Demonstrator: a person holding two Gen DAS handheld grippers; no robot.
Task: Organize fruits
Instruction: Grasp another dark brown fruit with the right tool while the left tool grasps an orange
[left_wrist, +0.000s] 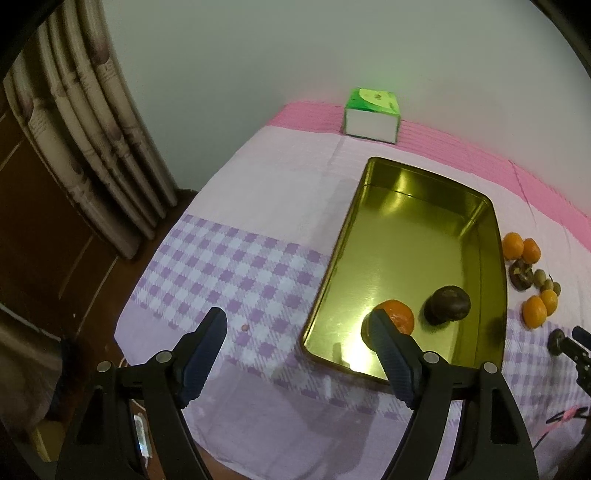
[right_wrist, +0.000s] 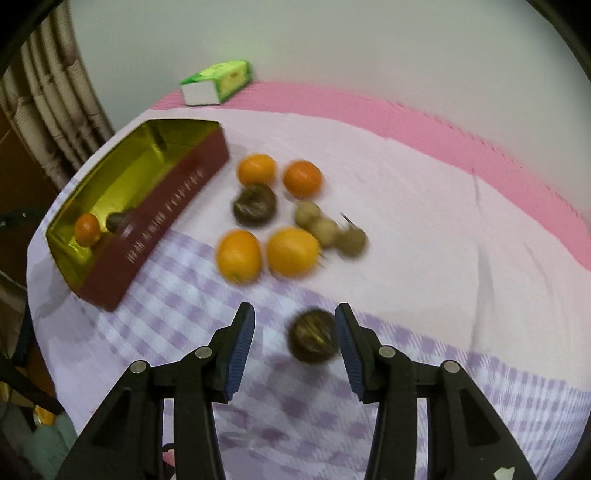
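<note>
A gold-lined tin tray (left_wrist: 436, 206) with dark red outer walls (right_wrist: 162, 206) holds one orange (left_wrist: 400, 315) and one dark brown fruit (left_wrist: 448, 304). My left gripper (left_wrist: 297, 325) is open and empty, over the tray's near left edge. My right gripper (right_wrist: 295, 319) is open, its jaws on either side of a dark brown fruit (right_wrist: 312, 341) lying on the cloth, close to the right finger. Beyond it lie several oranges (right_wrist: 291, 251), another dark fruit (right_wrist: 255, 205) and small tan fruits (right_wrist: 325, 230). The right wrist view is blurred.
A green and white tissue box (left_wrist: 371, 114) stands at the table's far edge by the wall. A curtain (left_wrist: 85, 122) hangs at the left. The table (left_wrist: 251, 206) carries a pink and purple-checked cloth. The table edge drops off at left and front.
</note>
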